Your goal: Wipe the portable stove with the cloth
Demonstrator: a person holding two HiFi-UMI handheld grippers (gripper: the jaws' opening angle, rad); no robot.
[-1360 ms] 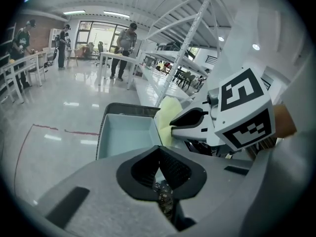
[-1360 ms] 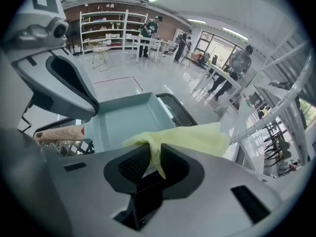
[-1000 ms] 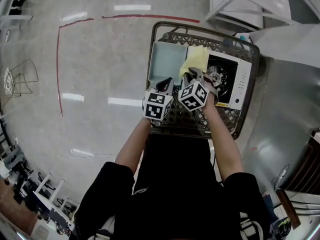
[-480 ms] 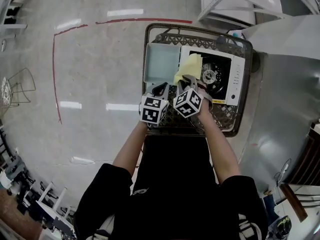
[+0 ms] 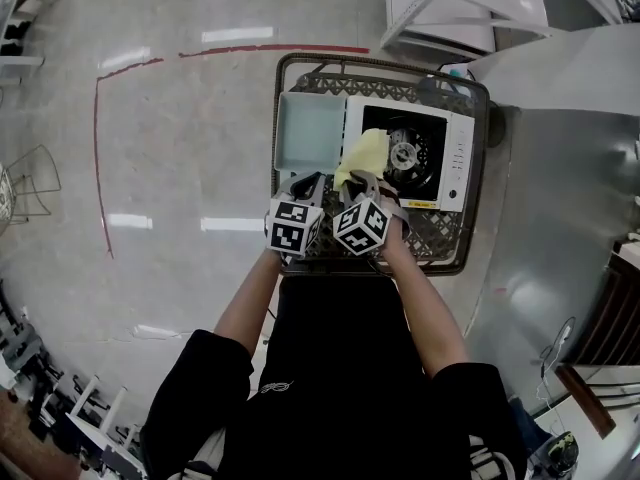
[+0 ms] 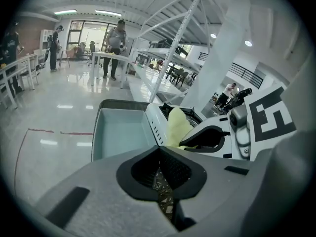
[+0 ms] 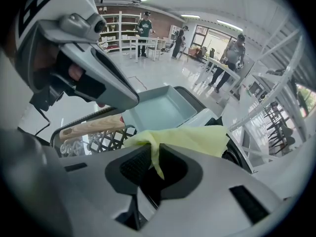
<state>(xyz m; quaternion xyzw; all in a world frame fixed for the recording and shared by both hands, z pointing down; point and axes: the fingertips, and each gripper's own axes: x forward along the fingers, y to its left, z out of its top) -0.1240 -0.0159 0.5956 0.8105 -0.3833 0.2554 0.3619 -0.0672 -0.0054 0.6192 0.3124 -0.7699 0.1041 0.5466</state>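
A white portable stove (image 5: 455,158) with a black burner (image 5: 405,155) lies in the wire cart basket (image 5: 380,63). My right gripper (image 5: 362,180) is shut on a yellow cloth (image 5: 362,155) over the stove's left part. Its jaws have just been closing, with the cloth between them. In the right gripper view the cloth (image 7: 192,138) fans out from the pinched jaws of the right gripper (image 7: 152,154) over the stove (image 7: 210,117). My left gripper (image 5: 305,183) hangs just left of it above the basket's near edge. The left gripper (image 6: 159,152) is shut and holds nothing.
A pale blue tray (image 5: 308,133) sits left of the stove in the basket. A wooden handle (image 7: 91,127) lies on the basket's lattice. A grey metal surface (image 5: 560,168) is to the right and white shelving (image 5: 450,8) beyond. People stand far off by tables.
My right gripper has drawn the cloth toward me along the stove's left side. The left gripper has stayed beside it.
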